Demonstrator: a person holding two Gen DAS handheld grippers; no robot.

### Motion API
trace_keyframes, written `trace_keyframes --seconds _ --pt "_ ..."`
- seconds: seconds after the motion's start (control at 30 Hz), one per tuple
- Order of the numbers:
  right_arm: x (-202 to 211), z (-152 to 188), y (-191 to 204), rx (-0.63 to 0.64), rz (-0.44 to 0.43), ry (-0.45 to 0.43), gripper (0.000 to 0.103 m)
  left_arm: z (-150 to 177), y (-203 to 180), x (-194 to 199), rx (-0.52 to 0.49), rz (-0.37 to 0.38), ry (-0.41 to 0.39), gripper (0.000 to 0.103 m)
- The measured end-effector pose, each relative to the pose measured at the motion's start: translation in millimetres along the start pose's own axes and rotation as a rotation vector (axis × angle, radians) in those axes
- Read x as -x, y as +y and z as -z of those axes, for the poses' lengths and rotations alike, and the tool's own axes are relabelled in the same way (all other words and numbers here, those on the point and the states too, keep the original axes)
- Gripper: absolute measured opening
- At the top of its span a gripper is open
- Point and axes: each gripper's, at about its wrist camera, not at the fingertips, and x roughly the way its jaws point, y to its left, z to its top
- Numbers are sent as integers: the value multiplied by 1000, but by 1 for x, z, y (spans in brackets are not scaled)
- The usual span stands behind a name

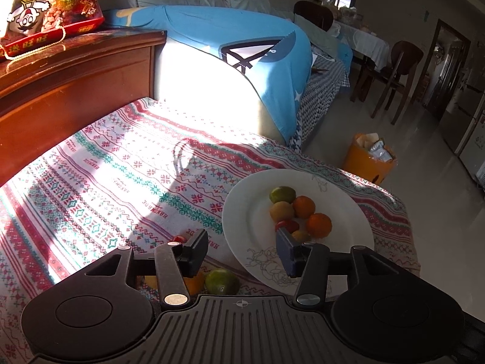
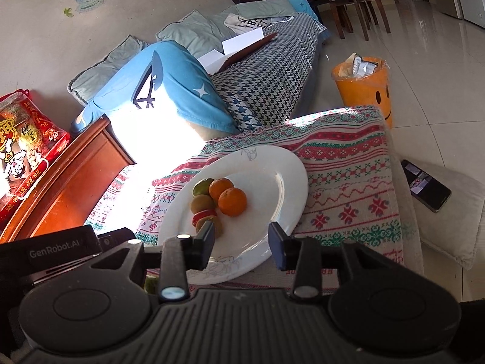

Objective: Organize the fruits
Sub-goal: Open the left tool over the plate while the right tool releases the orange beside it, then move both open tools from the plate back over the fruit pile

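Both grippers empty, jaws spread wide. Left gripper [image 1: 242, 250] hangs over the near edge of the table, just left of the white plate [image 1: 251, 221]; its right finger overlaps the plate's near rim in view, contact can't be told. Right gripper [image 2: 241, 241] sits over the plate's near rim, nothing between its fingers.

Plate sits toward the table's far right corner on the patterned tablecloth [image 1: 121, 163]. On it, clustered together:
- green citrus [image 1: 282, 194] at the far side
- two oranges [image 1: 303, 207], one behind the other, touching
- a brownish-green fruit [image 1: 282, 211] beside the green one
- a small red fruit [image 1: 288, 225] and another brownish one [image 2: 216, 226] nearest the grippers, partly hidden by a finger

Still off the plate, at the table's near edge under the left gripper:
- a green citrus on the cloth [image 1: 221, 281]
- an orange piece [image 1: 194, 282] beside it, mostly hidden behind the left finger
- a small red fruit on the cloth [image 1: 178, 238] just left of the left finger

Wooden cabinet [image 1: 75, 85] borders the table's left edge.
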Motion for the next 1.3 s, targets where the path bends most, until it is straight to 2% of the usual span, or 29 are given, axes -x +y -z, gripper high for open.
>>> trace_keyframes --seconds 0.47,1.0,1.3 --pt "14 15 12 114 3 36 42 15 29 25 -13 -13 -2 51" --pt "24 34 31 227 -45 72 44 28 73 35 5 -118 7 52" --pt "18 42 37 237 -77 96 44 41 92 29 49 -140 37 52"
